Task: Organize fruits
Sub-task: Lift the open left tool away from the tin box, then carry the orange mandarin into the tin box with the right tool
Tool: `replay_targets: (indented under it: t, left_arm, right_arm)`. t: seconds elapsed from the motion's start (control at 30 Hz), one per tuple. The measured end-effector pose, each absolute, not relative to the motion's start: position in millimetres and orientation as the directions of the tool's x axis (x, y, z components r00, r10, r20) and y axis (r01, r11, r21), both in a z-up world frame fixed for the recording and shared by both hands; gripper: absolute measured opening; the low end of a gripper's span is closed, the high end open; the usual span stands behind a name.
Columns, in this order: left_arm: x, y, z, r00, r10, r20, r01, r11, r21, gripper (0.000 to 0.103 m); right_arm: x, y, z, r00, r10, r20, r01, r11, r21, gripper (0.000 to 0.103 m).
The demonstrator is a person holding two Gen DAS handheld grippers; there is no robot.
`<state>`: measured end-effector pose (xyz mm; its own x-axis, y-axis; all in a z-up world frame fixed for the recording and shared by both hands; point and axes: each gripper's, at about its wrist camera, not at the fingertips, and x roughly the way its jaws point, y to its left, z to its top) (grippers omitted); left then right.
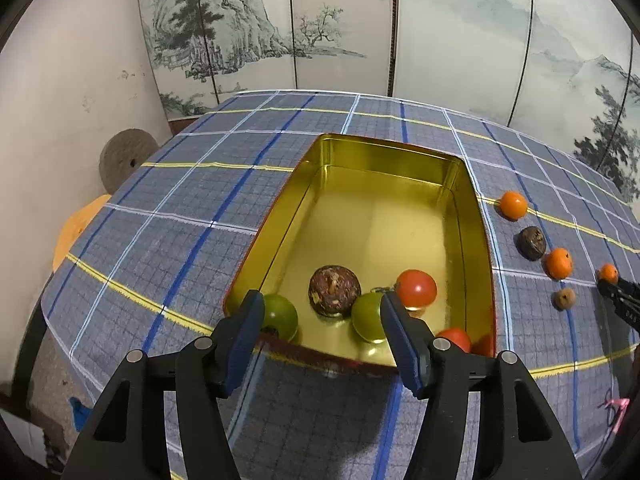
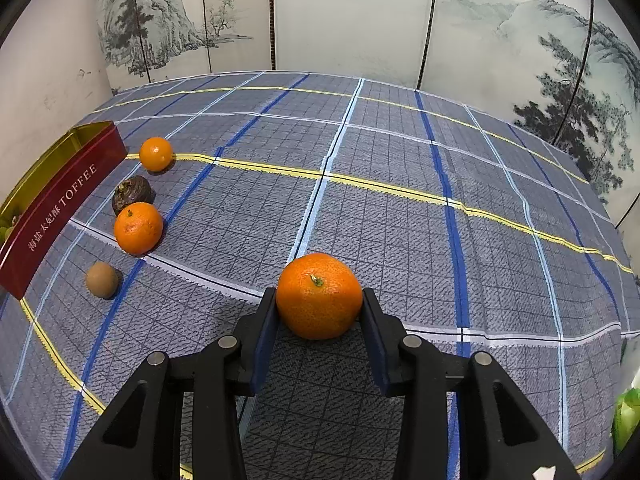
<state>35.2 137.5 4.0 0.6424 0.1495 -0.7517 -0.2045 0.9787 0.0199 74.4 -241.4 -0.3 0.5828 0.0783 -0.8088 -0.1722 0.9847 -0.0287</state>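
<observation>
Fruits lie partly in the gold tin on the checked table: two green ones, a brown one and two red ones. The left gripper hovers over the tin's near edge with jaws apart, gripping nothing. The right gripper is clamped on a mandarin. Beside the tin's red wall sit two more mandarins, a dark fruit and a small tan one, possibly a longan.
</observation>
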Motion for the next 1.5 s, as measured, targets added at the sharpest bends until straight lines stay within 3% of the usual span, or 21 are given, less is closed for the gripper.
replay_targets:
  t: [0.6, 1.5]
  left_arm:
    - [15.8, 134.6, -3.4, 0.649, 0.161, -0.744, -0.205, 0.978, 0.033, 0.066]
    - [-8.5, 179.5, -5.4, 0.625, 0.191, -0.757, -0.329, 0.944, -0.033, 0.067]
  right_arm:
    - [70.7, -233.7, 6.4, 0.592, 0.130, -0.795, -0.196, 0.980, 0.014, 0.037]
    - [37.2, -19.1, 68.0, 0.475, 0.504, -0.721, -0.624, 0.771, 0.128, 0.037]
